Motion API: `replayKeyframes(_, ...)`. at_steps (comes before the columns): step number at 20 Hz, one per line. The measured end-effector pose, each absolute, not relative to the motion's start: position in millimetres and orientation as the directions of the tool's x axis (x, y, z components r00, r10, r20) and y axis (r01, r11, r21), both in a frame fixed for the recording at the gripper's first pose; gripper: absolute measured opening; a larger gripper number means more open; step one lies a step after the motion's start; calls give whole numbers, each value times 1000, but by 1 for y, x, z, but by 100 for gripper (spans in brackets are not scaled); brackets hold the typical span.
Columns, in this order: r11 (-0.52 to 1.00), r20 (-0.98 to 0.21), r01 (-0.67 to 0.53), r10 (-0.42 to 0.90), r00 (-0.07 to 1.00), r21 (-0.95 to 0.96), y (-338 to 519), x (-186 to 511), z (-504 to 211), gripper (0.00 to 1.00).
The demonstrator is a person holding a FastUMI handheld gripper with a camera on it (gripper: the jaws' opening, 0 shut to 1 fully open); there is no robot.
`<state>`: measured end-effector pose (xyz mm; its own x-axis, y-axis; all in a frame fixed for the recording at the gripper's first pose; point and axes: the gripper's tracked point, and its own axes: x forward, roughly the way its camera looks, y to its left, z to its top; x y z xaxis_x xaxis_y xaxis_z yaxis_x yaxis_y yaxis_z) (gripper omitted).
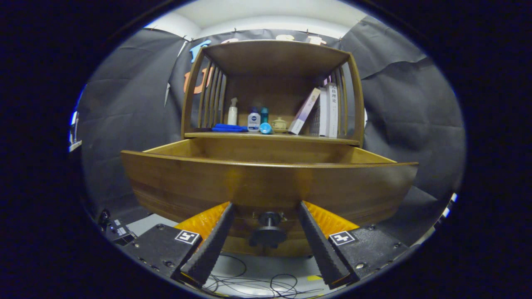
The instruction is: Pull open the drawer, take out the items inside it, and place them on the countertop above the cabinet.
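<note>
Drawer looks pulled out, knob sits btwn your gripper fingers, jaws spread, not touching it; next: back off, lift over front to reach inside

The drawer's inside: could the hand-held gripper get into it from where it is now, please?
Probably not yet. The hand-held gripper sits open and low, its fingers either side of the knob, with the drawer front rising ahead of it. It would need lifting over the rim.
</note>
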<state>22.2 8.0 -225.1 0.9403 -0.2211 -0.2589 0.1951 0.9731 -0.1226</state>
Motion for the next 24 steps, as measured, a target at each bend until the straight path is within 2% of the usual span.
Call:
replayKeyframes(10, 973, -260, 192, -220, 940, -129, 10, 44, -223, 100)
replayKeyframes(24, 971, -344, 184, -226, 911, -153, -6, 139, -221, 100)
